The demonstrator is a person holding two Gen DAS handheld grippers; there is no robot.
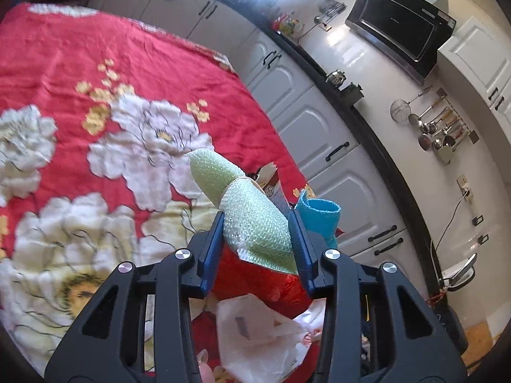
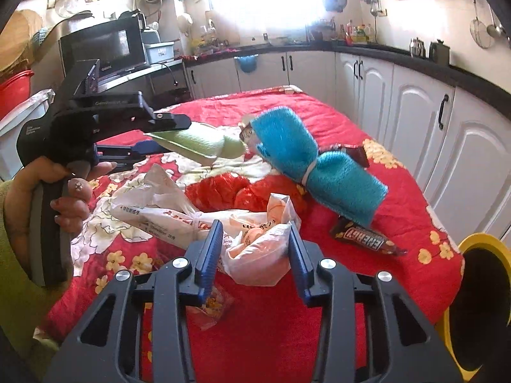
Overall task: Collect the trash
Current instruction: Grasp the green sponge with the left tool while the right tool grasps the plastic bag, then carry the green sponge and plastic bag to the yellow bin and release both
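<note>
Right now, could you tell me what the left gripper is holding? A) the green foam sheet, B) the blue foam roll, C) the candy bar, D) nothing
A: the left gripper is shut on the green foam sheet, lifted off the table; the blue foam roll and the candy bar lie on the red cloth.

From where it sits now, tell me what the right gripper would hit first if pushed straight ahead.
Most likely the white snack bag, which already lies between the open fingers of the right gripper. Beyond it lies the red wrapper. Depth is hard to judge through the fisheye.
</note>
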